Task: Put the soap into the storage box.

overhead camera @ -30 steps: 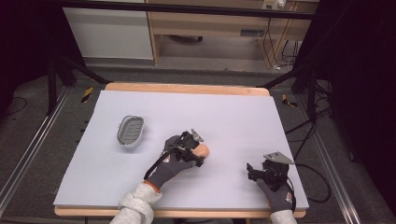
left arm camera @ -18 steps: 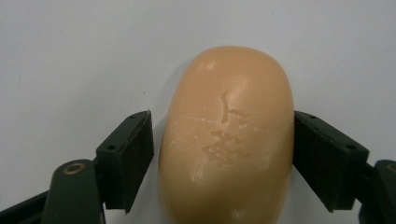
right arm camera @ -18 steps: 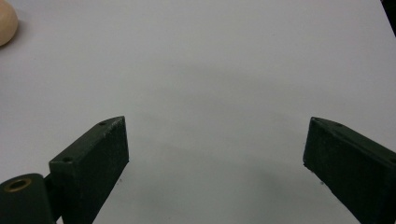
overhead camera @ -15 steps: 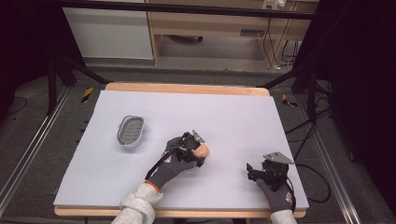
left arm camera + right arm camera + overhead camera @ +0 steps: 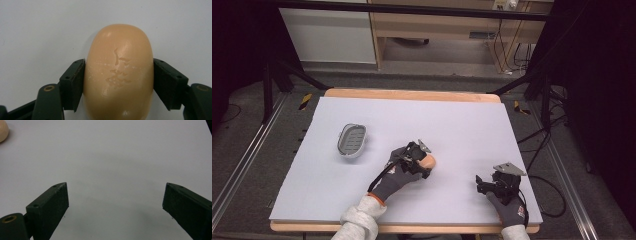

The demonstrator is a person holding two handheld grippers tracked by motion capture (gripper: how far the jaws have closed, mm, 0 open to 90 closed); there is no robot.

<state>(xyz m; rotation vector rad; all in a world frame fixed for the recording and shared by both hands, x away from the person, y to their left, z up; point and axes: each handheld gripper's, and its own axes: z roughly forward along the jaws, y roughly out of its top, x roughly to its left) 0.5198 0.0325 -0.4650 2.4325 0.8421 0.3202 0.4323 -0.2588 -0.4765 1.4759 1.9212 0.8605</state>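
One soap bar (image 5: 118,75), one soap dish (image 5: 351,140)

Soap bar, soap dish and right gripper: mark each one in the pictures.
soap bar (image 5: 118,72), left gripper view, on its scuffed top face between the jaws.
soap dish (image 5: 351,139), high view, on its grey ribbed inside.
right gripper (image 5: 482,182), high view, midway between its open fingertips.
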